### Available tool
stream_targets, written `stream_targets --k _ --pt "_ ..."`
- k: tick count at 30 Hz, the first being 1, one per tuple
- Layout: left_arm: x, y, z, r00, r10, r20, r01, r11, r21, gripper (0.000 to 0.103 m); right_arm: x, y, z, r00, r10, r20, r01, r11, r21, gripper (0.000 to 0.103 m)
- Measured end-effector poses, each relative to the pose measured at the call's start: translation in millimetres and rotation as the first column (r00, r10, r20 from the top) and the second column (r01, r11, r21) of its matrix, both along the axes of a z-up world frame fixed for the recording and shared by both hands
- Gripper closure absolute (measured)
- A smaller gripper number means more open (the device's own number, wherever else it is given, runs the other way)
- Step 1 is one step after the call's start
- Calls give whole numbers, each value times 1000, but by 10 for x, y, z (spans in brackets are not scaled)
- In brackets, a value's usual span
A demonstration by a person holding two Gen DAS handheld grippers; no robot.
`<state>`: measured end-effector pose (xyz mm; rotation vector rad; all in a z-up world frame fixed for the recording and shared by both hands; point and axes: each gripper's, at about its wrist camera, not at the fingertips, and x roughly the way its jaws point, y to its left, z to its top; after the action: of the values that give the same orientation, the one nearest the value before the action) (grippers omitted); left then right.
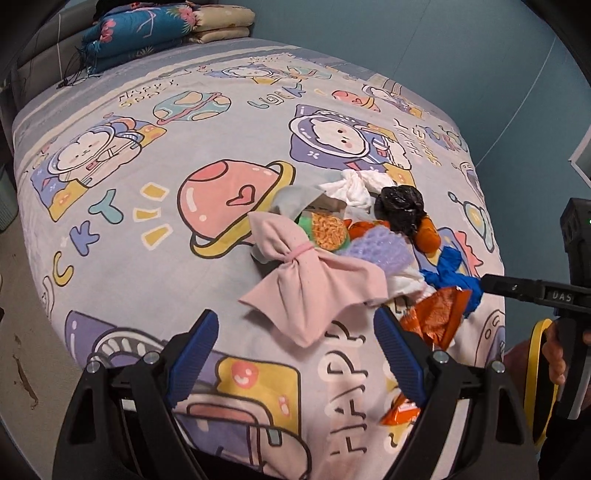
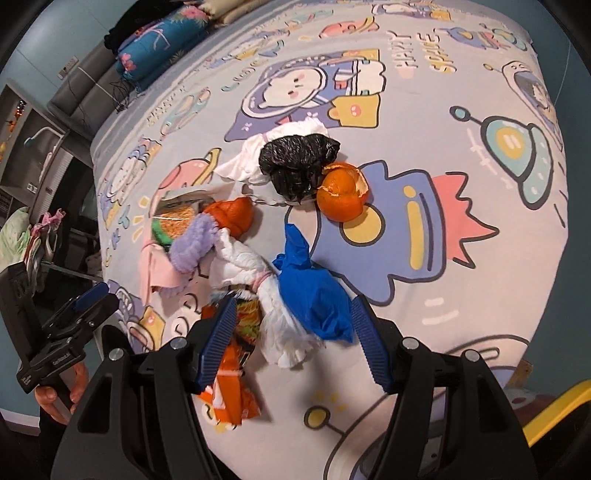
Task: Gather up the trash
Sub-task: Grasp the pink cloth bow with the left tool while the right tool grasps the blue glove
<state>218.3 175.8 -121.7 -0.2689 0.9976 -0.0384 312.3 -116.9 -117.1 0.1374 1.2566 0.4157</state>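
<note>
A heap of trash lies on the cartoon-print bedspread (image 1: 147, 258): a pink cloth (image 1: 314, 288) tied with a band, white tissue (image 1: 351, 188), a black bag (image 1: 399, 206), a blue plastic bag (image 2: 314, 295), orange peel (image 2: 341, 195), a purple fluffy piece (image 2: 192, 243) and an orange wrapper (image 2: 232, 398). My left gripper (image 1: 295, 321) is open, just short of the pink cloth's near edge. My right gripper (image 2: 294, 306) is open and straddles the blue bag and white tissue (image 2: 284, 332); its pads do not press them. Its finger (image 1: 517, 290) shows beside the blue bag (image 1: 454, 284).
Folded quilts (image 1: 147, 33) are stacked at the bed's far end. A blue wall (image 1: 443, 44) runs behind and to the right of the bed, and floor (image 1: 22, 295) lies to its left. A yellow-rimmed object (image 1: 535, 369) hangs by the right hand. Shelves (image 2: 33, 147) stand far left.
</note>
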Motion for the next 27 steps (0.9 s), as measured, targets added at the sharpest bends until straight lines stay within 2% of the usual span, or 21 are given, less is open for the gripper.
stream_targets --k 14,17,20,25,27 --pt "320 -30 -202 999 -20 -25 19 999 -34 23 222 154 -270 998 0 -65 -2 1000 -30 42" --pt "343 -10 -247 999 -21 -38 19 999 -47 32 236 180 -318 997 5 -74 -8 999 -42 48" --pt "360 13 -300 998 -13 -54 10 998 -54 46 244 201 -346 997 2 -71 -6 998 -60 52" --pt "372 72 -359 997 3 -72 -9 997 -83 80 249 221 -389 997 3 -78 -9 997 -79 69" --pt "371 86 -387 997 10 -82 -17 996 -86 85 241 225 -402 997 1 -81 -8 997 -82 71"
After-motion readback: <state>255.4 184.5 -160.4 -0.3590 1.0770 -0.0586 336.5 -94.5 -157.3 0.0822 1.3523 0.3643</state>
